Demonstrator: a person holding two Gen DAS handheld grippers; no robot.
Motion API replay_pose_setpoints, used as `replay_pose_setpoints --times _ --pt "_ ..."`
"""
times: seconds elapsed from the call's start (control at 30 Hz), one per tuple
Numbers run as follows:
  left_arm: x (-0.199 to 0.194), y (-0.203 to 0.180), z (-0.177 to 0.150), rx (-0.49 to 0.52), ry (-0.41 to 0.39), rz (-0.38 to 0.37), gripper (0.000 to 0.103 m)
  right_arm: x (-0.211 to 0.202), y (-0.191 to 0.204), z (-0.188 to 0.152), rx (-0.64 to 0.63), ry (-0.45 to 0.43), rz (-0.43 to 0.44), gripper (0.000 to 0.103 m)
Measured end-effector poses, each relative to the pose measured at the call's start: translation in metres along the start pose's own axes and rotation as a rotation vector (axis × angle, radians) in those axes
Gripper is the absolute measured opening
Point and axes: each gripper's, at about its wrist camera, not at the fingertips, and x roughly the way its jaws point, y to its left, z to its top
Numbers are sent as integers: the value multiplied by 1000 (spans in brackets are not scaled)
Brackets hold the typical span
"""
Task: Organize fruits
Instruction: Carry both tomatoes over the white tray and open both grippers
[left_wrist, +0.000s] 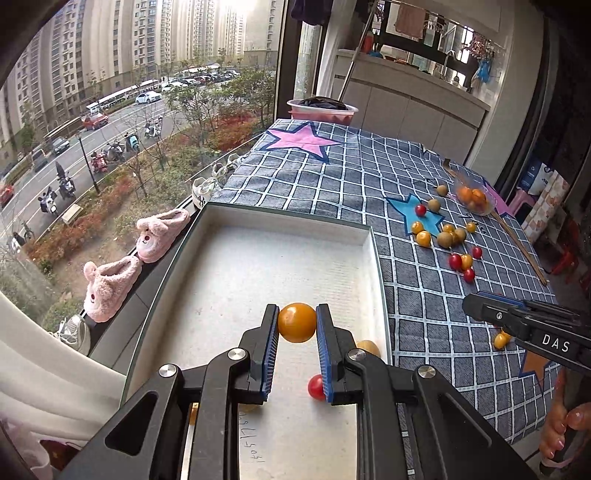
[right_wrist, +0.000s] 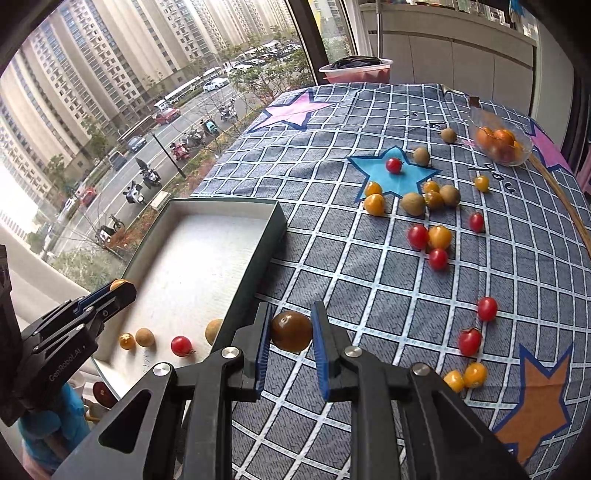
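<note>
Left gripper (left_wrist: 297, 325): we see its blue pads clamped on an orange tomato (left_wrist: 297, 322), held above the white floor of the box (left_wrist: 229, 221).
Right gripper (right_wrist: 290, 332): we see it closed on a brown fruit (right_wrist: 291, 330), hanging over the checked cloth (right_wrist: 369, 280) just beside the box's dark outer wall.
Box contents: in the right wrist view we count a red tomato (right_wrist: 181, 345), a small orange tomato (right_wrist: 127, 340) and two tan fruits (right_wrist: 144, 336) near the close end.
Loose fruit: we find red, orange and tan pieces scattered on the cloth around the blue star (right_wrist: 391, 175), with more near the orange star (right_wrist: 535, 402).
Bowl (right_wrist: 502, 142): clear, at the far right of the cloth, with orange fruit inside.
Sill: pink slippers (left_wrist: 110, 284) lie along the window beside the box.
Hand (left_wrist: 561, 424): we see fingers wrapped round the right gripper's handle.
</note>
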Motion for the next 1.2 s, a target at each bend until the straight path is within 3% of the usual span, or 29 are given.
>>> replay_pose_setpoints --times 0.47,0.83,1.2 --pt "46 34 6 -49 71 42 21 50 40 26 -22 86 114 23" --pt "76 45 3 -55 151 80 21 106 60 42 -73 159 66 23" --pt "81 38 -1 -11 172 111 21 137 81 44 -182 205 -19 25"
